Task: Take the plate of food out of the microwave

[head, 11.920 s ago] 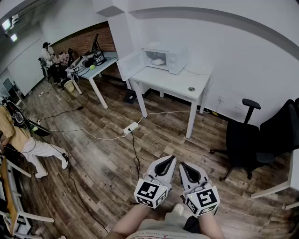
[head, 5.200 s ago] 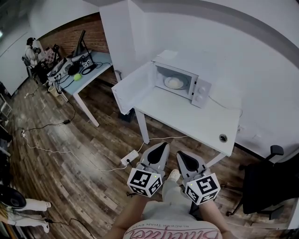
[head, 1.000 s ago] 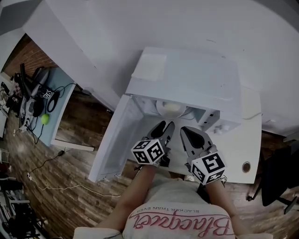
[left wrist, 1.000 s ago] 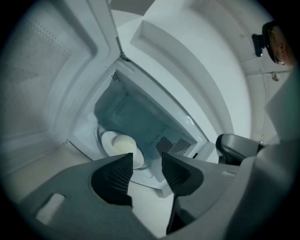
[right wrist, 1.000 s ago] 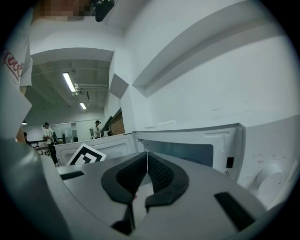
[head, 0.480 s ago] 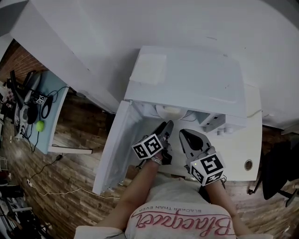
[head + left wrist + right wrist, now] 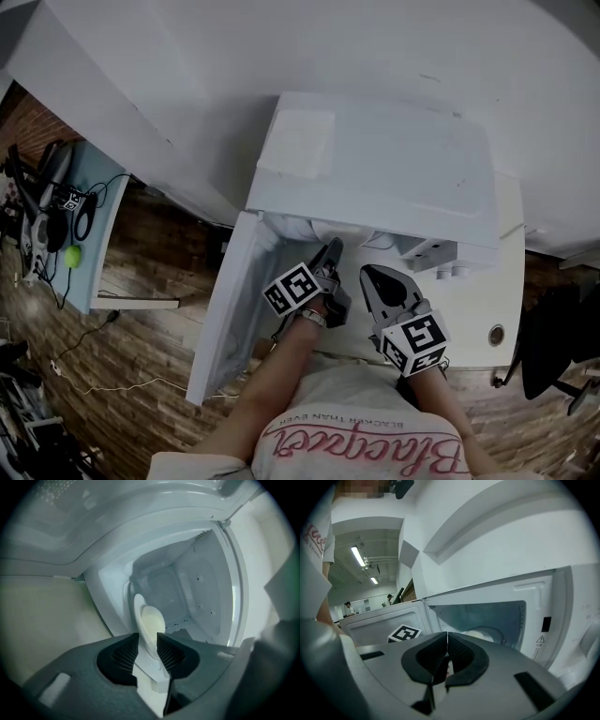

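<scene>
White round plate of pale food [image 7: 150, 620] still in open white microwave [image 7: 375, 159]; left tool [image 7: 147, 637] just closing round its rim, unclamped; right tool [image 7: 447, 634] clenched, empty; pull-out pending.

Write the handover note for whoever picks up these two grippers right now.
Left gripper: reached into the microwave and rolled sideways. Its jaws are partly apart and have just been closing, with the near rim of the plate between the tips. No firm pinch shows yet.
Right gripper: shut, empty, held in front of the microwave opening.
Things: the plate, with a pale mound of food, sits inside the microwave. The door is swung wide open.
Done: approach made, left gripper lined up on the rim.
Left: finish the grip, then draw the plate out level.
</scene>
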